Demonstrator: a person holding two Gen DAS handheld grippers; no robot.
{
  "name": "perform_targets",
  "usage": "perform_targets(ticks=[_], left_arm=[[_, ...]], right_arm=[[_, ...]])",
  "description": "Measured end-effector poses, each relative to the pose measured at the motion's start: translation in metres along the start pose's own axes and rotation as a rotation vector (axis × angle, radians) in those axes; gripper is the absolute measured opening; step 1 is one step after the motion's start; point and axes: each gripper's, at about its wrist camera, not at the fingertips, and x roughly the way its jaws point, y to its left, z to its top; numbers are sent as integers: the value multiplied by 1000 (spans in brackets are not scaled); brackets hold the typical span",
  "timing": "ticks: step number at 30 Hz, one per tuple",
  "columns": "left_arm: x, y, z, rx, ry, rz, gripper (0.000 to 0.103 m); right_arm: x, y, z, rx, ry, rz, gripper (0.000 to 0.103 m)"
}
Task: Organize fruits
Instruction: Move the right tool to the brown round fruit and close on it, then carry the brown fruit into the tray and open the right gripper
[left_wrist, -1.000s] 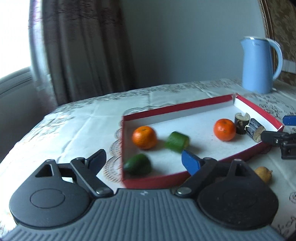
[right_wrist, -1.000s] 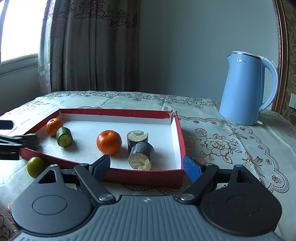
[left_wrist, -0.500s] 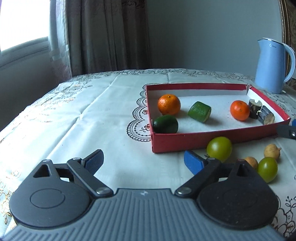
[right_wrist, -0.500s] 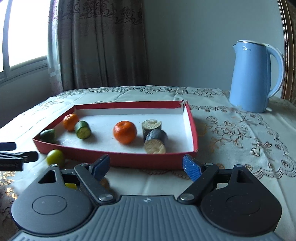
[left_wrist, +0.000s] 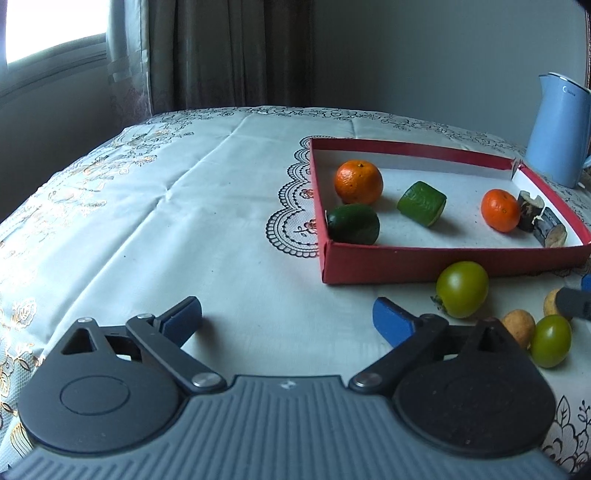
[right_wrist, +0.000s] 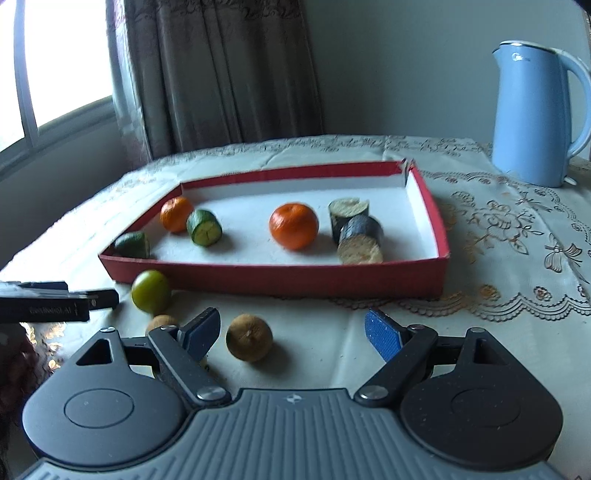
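Note:
The red tray (left_wrist: 443, 264) holds two oranges (left_wrist: 358, 181) (left_wrist: 500, 209), two green cut pieces (left_wrist: 422, 203) (left_wrist: 354, 224) and dark cane pieces (right_wrist: 361, 240). On the cloth before the tray lie two green fruits (left_wrist: 461, 289) (left_wrist: 550, 340) and small brown fruits (left_wrist: 519, 326). My left gripper (left_wrist: 286, 317) hovers over bare cloth left of them, its jaws opening with nothing between them. My right gripper (right_wrist: 291, 330) is open just before the tray's front wall (right_wrist: 295, 278). A brown fruit (right_wrist: 249, 336) lies on the cloth between its fingers, untouched.
A blue kettle (right_wrist: 535, 114) stands at the back right on the lace tablecloth (left_wrist: 184, 221). Curtains and a window lie beyond the table's far left edge. The left gripper's finger (right_wrist: 99, 297) juts in beside the green fruit (right_wrist: 151, 291).
The left gripper drew back from over the tray toward the near left and its jaws widened. The right view tipped down, bringing the loose fruits before the tray into sight.

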Motion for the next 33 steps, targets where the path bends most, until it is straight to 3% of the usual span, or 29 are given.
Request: perform_targets(ticks=[6,9,16,22,31,33], left_arm=[[2,-1,1,5,7,-6,103],[2,-1,1,5,7,-6,103],[2,0,1,5,7,-7,103],[2,0,1,5,7,-7,103],[2,0,1,4,7,-7,103],[2,0,1,4,7,-7,103]], right_arm=[[7,11,-1,-45,11,-32,86],[8,9,-1,-40,22,-41,80],[8,12,-2,-68,13,-61,52],[6,12,-3,-76,6,-70,35],[1,27,-9,-179,2,-99,33],[-2,28,-10,-181,-19,-112,28]])
